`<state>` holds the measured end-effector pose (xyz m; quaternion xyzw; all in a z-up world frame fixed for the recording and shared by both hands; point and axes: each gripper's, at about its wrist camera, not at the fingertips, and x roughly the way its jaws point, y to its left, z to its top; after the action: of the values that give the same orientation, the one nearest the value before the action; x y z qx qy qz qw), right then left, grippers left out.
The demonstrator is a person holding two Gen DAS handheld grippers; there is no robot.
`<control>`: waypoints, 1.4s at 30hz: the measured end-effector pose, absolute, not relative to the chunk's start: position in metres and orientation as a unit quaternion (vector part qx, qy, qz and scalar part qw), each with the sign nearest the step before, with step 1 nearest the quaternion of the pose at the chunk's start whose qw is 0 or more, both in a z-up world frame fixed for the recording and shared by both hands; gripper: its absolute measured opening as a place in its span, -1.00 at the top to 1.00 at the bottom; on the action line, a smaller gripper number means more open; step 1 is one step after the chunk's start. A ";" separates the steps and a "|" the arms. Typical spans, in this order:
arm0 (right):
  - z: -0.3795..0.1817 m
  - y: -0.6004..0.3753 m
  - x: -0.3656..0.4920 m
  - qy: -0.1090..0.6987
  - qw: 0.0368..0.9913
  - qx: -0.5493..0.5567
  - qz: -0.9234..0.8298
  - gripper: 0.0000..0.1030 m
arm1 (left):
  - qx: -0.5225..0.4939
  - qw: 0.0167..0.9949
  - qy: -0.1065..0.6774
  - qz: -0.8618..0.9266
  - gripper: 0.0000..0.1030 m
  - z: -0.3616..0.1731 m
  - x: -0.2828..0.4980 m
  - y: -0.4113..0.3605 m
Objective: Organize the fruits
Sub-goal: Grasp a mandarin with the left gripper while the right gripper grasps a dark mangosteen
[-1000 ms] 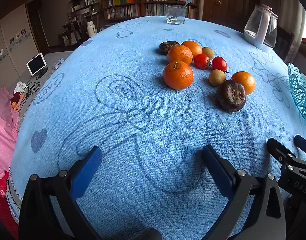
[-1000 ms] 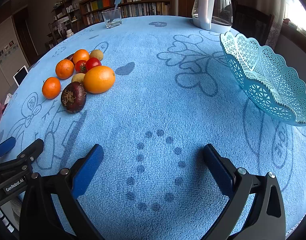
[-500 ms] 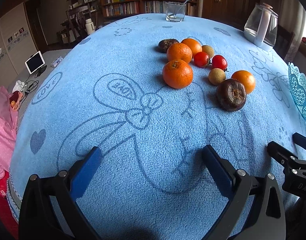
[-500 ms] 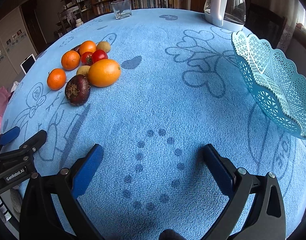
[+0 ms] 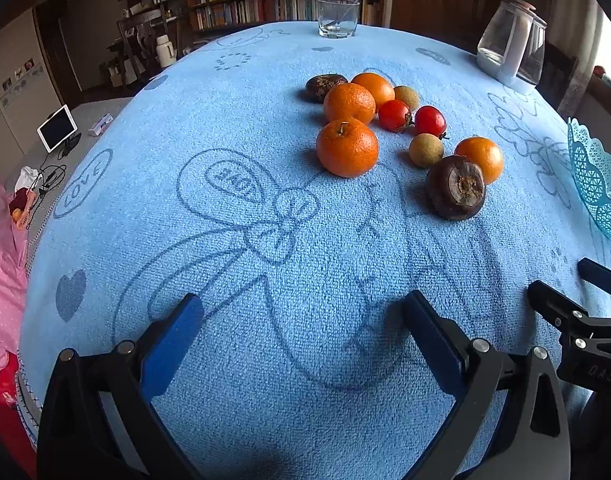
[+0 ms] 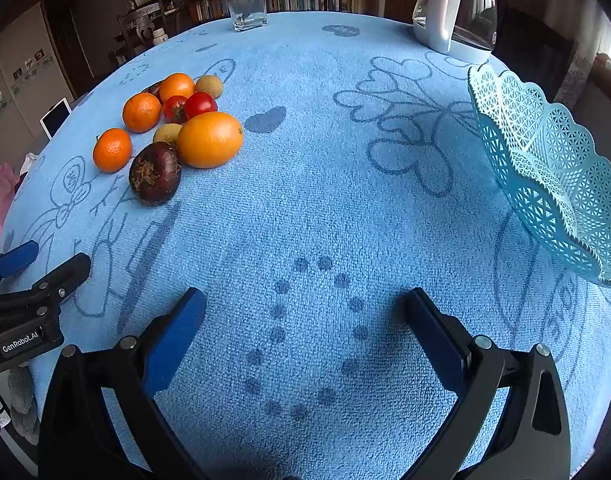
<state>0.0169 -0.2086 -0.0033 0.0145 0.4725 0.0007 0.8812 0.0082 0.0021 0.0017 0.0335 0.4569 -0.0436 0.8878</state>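
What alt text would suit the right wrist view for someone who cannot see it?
The open right tool hovers over a blue towel, holding nothing. A cluster of fruit lies far left, and an empty turquoise lattice basket sits at right.
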 end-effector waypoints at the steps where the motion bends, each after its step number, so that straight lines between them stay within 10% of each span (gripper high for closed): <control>1: -0.003 -0.209 0.017 0.472 0.882 0.015 0.001 -0.96 | 0.034 0.888 0.457 -0.044 -0.91 0.002 0.008 0.002; 42: 0.038 -0.195 0.030 0.407 0.909 0.068 0.062 -0.96 | 0.037 0.908 0.415 -0.040 -0.91 0.027 0.072 -0.002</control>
<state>0.0305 -0.1947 0.0379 0.0675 0.4067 0.0617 0.9090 0.0724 -0.0017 0.0268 0.0372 0.4153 -0.0400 0.9080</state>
